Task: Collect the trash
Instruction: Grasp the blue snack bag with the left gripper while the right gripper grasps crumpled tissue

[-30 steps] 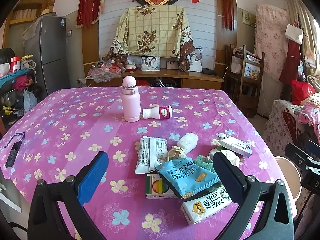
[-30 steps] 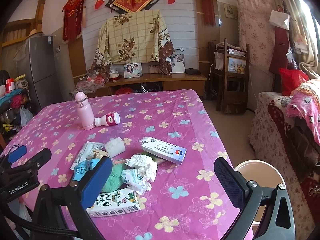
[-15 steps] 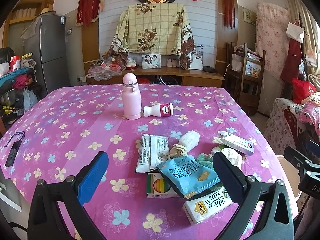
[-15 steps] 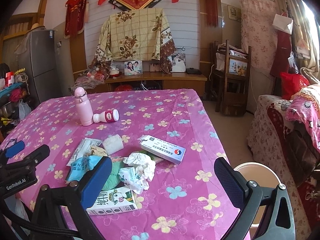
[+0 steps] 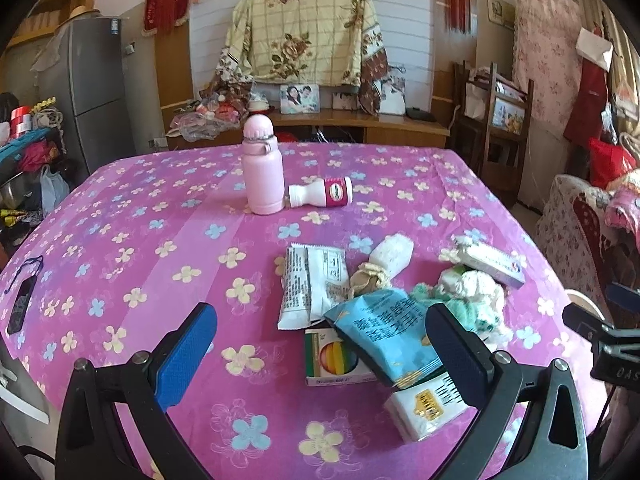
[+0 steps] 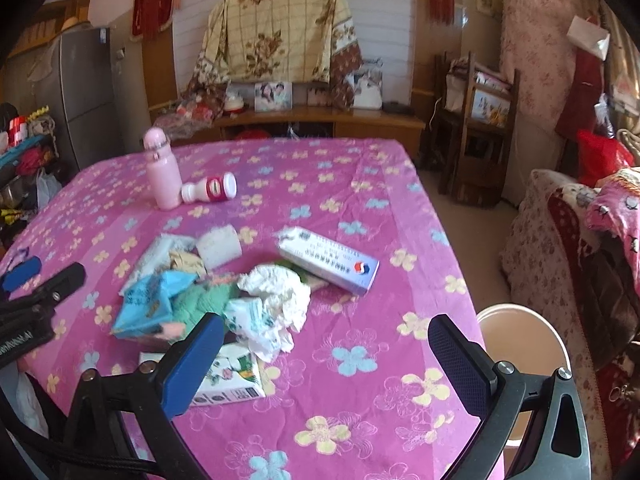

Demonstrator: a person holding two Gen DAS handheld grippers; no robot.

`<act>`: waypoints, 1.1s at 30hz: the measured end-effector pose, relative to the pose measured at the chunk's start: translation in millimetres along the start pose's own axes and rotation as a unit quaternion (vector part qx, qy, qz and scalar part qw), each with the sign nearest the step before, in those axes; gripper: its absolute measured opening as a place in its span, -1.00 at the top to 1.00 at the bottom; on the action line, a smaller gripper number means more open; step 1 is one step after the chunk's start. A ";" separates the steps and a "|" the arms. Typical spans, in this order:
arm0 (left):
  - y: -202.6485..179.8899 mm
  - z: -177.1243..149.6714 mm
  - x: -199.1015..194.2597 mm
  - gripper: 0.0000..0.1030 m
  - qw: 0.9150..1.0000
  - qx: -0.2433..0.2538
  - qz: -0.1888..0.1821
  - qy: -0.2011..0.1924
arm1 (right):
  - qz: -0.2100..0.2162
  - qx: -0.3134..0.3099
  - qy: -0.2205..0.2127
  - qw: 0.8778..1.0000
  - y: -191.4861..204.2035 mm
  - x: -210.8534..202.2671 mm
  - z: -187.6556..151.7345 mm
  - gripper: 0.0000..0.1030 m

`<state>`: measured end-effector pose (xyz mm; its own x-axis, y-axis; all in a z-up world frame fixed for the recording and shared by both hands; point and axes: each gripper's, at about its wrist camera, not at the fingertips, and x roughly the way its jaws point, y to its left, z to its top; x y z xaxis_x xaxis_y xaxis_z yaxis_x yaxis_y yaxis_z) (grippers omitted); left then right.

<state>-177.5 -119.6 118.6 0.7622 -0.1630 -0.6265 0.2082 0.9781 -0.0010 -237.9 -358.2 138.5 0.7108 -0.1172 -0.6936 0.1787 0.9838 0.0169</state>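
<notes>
A pile of trash lies on the pink flowered tablecloth (image 5: 120, 240): a blue snack bag (image 5: 384, 332), a white wrapper (image 5: 310, 284), a small rainbow box (image 5: 336, 358), a milk carton (image 6: 228, 376), crumpled tissue (image 6: 280, 296), a long white box (image 6: 330, 258) and a white roll (image 6: 218, 246). My left gripper (image 5: 320, 356) is open and empty, low over the near side of the pile. My right gripper (image 6: 332, 364) is open and empty, above the table's near right part. A beige bin (image 6: 520, 344) stands on the floor beside the table's right edge.
A pink bottle (image 5: 262, 170) stands upright at the table's middle, with a small white bottle (image 5: 322, 196) lying next to it. A black tag (image 5: 22, 300) lies at the left edge. A sofa (image 6: 580, 248) is to the right and a wooden chair (image 6: 476, 136) behind.
Both grippers have moved forward and lower toward the trash pile, which now looks larger. Both stay open. Nothing on the table has moved.
</notes>
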 end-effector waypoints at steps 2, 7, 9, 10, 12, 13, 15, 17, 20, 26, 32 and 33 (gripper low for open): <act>3.8 -1.3 5.0 -1.00 1.000 0.013 -0.002 0.011 | 0.001 -0.006 0.017 1.000 -2.5 9.0 -1.4 -1.00; 13.1 -2.2 17.9 -1.00 0.998 0.023 -0.030 0.046 | 0.026 0.001 0.065 0.998 -13.1 29.5 -4.1 -1.00; 14.4 -1.8 23.9 -1.00 0.997 0.020 -0.041 0.060 | 0.035 0.002 0.092 0.995 -15.4 39.8 -4.3 -1.00; 14.3 -1.0 27.0 -1.00 0.997 0.018 -0.045 0.066 | 0.041 0.003 0.103 0.994 -16.5 44.1 -4.6 -1.00; 12.2 0.2 35.6 -1.00 0.995 0.015 -0.055 0.081 | 0.073 0.012 0.114 0.991 -19.0 50.9 -5.7 -1.00; 11.2 1.1 39.8 -1.00 0.994 0.013 -0.060 0.088 | 0.082 0.017 0.115 0.990 -20.0 53.0 -5.8 -1.00; 8.0 3.0 47.5 -1.00 0.993 0.007 -0.070 0.098 | 0.087 0.021 0.108 0.990 -19.6 56.8 -4.8 -1.00; 4.5 4.4 55.5 -1.00 0.990 -0.002 -0.083 0.114 | 0.091 0.020 0.103 0.990 -18.4 60.4 -2.3 -1.00; 0.7 6.3 63.9 -1.00 0.987 -0.011 -0.096 0.130 | 0.106 0.039 0.103 0.988 -19.4 68.5 5.1 -1.00; -16.4 8.1 84.5 -1.00 0.980 -0.007 -0.115 0.164 | 0.124 0.052 0.101 0.986 -14.5 95.6 21.2 -0.99; -22.2 8.2 97.9 -0.64 0.972 -0.007 -0.147 0.183 | 0.141 0.041 0.116 0.982 -2.9 125.7 28.6 -0.72; -22.7 8.5 98.4 -0.48 0.971 -0.007 -0.152 0.184 | 0.141 0.039 0.119 0.982 -1.2 129.0 27.7 -0.59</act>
<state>-102.0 -158.9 63.5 0.3950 -0.3902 -0.8317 0.3786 0.8940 -0.2396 -127.6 -378.2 69.0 0.5619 0.2020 -0.8022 0.0555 0.9583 0.2802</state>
